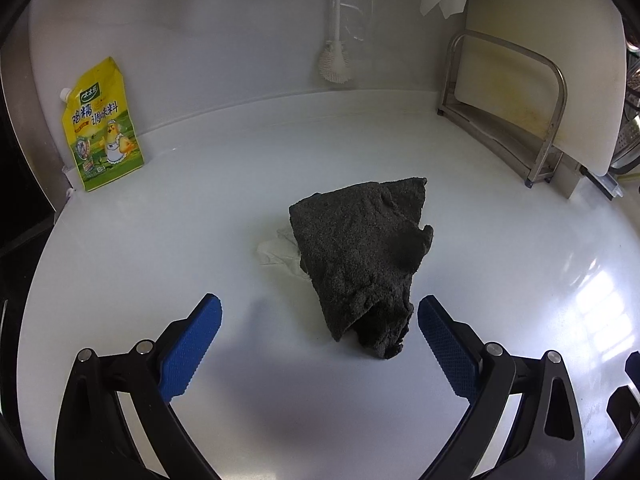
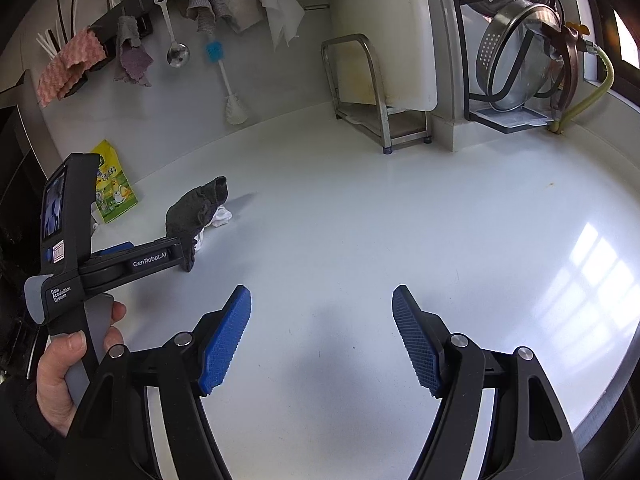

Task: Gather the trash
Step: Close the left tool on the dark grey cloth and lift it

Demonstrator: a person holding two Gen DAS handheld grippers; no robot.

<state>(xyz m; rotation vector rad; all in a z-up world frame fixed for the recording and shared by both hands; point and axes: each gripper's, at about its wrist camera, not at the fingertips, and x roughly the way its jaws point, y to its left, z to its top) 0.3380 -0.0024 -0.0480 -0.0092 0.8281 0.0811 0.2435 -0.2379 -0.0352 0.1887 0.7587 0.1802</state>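
A dark grey crumpled cloth (image 1: 360,256) lies on the white counter (image 1: 160,240), just ahead of my left gripper (image 1: 320,320), whose jaws stand wide open with the cloth's near end between the blue pads. A crumpled white tissue (image 1: 276,250) peeks out from under the cloth's left side. In the right wrist view the cloth (image 2: 196,208) and tissue (image 2: 220,216) sit at left, beyond the left gripper's body (image 2: 132,260). My right gripper (image 2: 322,316) is open and empty over bare counter, well to the right of the cloth.
A yellow seasoning pouch (image 1: 102,128) leans against the back wall at left. A brush with a blue top (image 1: 336,32) hangs on the wall. A metal rack (image 1: 520,120) with a white cutting board stands at right. Pots and strainers (image 2: 520,40) stand further right.
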